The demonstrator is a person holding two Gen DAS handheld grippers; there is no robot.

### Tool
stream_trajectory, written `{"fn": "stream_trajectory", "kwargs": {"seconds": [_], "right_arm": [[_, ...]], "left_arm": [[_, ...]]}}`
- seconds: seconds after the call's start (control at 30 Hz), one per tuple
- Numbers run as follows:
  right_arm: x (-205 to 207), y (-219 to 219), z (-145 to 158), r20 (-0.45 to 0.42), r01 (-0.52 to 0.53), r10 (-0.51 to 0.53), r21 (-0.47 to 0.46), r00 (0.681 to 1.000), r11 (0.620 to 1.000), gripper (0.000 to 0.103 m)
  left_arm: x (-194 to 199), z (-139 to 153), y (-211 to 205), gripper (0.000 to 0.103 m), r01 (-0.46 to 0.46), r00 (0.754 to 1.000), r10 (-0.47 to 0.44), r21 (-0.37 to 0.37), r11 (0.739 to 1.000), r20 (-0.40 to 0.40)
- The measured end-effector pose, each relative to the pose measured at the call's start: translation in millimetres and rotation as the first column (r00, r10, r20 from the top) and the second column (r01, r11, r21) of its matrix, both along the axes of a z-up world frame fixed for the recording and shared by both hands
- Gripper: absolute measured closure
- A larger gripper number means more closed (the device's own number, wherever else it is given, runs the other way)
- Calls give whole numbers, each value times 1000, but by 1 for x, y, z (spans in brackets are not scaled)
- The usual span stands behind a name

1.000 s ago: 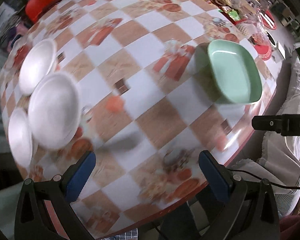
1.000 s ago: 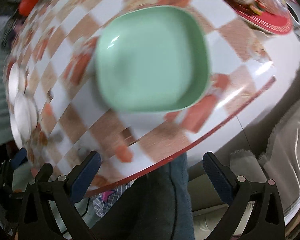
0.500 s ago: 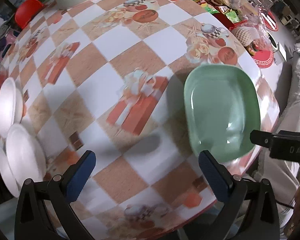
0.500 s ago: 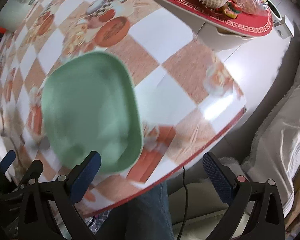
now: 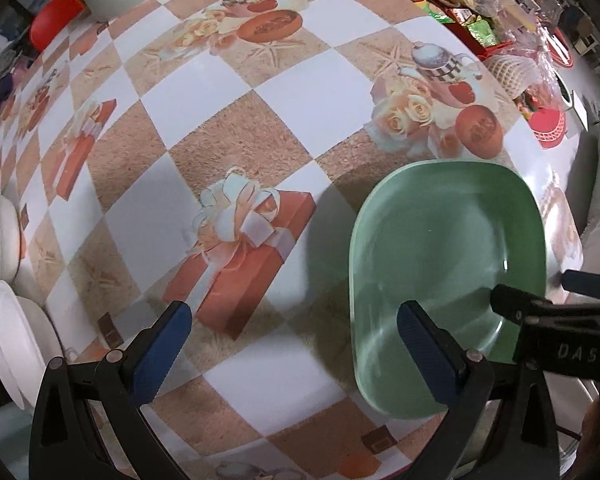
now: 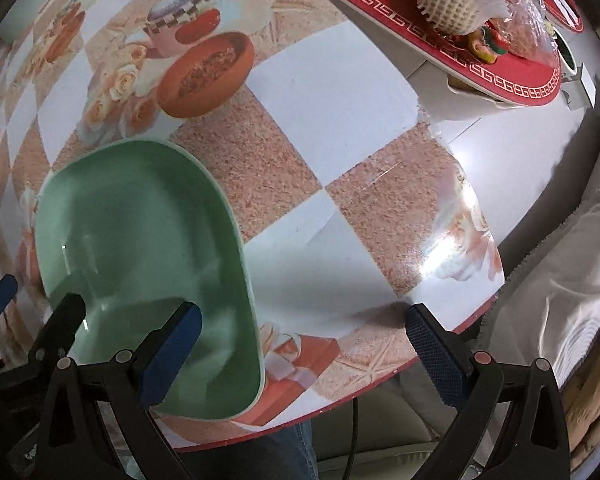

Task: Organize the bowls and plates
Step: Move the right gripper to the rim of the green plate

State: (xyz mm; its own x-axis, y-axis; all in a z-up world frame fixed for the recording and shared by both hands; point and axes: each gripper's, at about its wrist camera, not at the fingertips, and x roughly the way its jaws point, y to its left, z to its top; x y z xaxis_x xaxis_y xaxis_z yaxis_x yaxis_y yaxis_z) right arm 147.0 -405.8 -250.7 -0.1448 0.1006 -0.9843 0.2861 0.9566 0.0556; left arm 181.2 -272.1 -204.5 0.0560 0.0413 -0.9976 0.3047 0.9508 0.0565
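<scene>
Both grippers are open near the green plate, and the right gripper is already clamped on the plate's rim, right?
Not quite. The right gripper is open too, not clamped: in the right wrist view one finger hangs over the green plate, the other beyond its rim. The left gripper is open.

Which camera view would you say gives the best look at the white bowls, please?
The left wrist view: the white bowls sit stacked at the table's left edge, though cropped by the frame. The right wrist view does not show them; it shows mainly the green plate.
</scene>
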Motion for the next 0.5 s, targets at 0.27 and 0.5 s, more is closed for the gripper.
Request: {"fn": "stream_trajectory", "kwargs": {"seconds": [0.27, 0.5], "right_arm": [[-2, 0, -3, 9, -13, 13, 4, 1000, 1000, 0], [-3, -6, -8, 43, 3, -4, 8, 999, 1000, 0]], "left_arm": [[14, -19, -9, 0, -22, 1000, 22, -6, 1000, -22], [16, -20, -3, 0, -36, 999, 36, -40, 999, -14]]}}
